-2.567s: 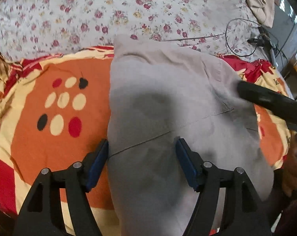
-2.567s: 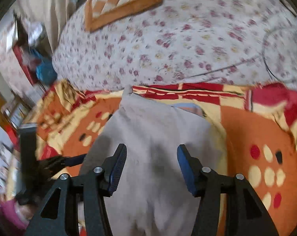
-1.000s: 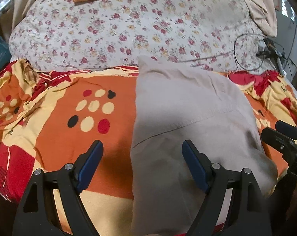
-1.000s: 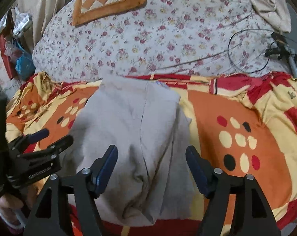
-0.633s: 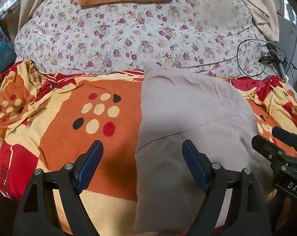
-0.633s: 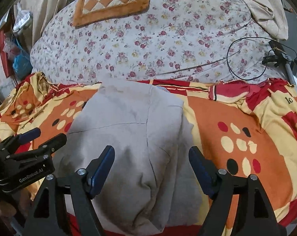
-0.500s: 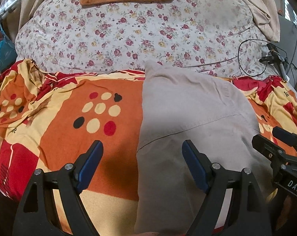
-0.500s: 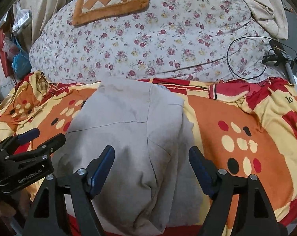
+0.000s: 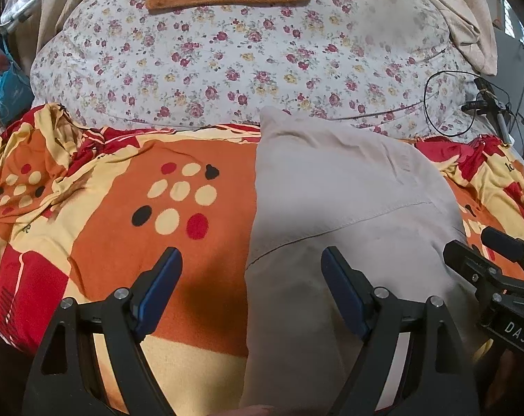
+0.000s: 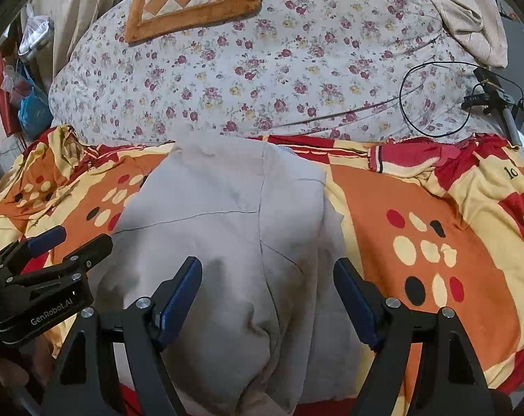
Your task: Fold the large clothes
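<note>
Left tongs (image 9: 251,294) and right tongs (image 10: 267,298) are being held released and empty, being drawn back from the folded beige garment (image 9: 348,208), now lying at twelve o'clock on the bed (image 9: 130,242); the fold is being judged complete.

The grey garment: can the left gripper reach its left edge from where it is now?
Probably yes. The left gripper is open just above the grey garment, whose left edge lies between its fingers, with nothing in the way.
</note>
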`<state>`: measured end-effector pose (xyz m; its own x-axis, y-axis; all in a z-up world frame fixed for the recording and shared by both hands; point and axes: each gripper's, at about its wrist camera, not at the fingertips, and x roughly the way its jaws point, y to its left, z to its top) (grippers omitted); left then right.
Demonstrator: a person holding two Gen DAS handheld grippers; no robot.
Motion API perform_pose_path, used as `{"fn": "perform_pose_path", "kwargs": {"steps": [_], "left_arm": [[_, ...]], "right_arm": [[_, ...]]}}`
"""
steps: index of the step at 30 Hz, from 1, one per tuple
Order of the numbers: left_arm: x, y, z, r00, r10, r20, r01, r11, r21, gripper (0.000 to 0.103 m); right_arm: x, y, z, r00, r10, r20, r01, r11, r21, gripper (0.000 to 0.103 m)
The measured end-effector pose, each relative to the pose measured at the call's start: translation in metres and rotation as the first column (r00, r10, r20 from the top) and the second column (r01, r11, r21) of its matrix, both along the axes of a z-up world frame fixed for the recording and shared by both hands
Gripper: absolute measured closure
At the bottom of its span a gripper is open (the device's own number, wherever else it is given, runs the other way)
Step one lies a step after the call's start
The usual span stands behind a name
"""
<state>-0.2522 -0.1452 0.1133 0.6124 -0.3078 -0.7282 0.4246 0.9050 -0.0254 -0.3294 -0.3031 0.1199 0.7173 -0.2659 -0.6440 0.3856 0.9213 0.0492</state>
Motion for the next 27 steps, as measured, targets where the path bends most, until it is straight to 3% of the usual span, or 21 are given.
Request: {"fn": "perform_pose_path", "kwargs": {"steps": [27], "left_arm": [[0.0009,-0.0009,-0.0017,1.0,0.016,0.015,-0.017,1.0,0.014,0.02]], "right_arm": [[0.0068,0.0018,-0.0056,1.0,-0.008,-0.01,0.008,1.0,0.021,0.023]]}}
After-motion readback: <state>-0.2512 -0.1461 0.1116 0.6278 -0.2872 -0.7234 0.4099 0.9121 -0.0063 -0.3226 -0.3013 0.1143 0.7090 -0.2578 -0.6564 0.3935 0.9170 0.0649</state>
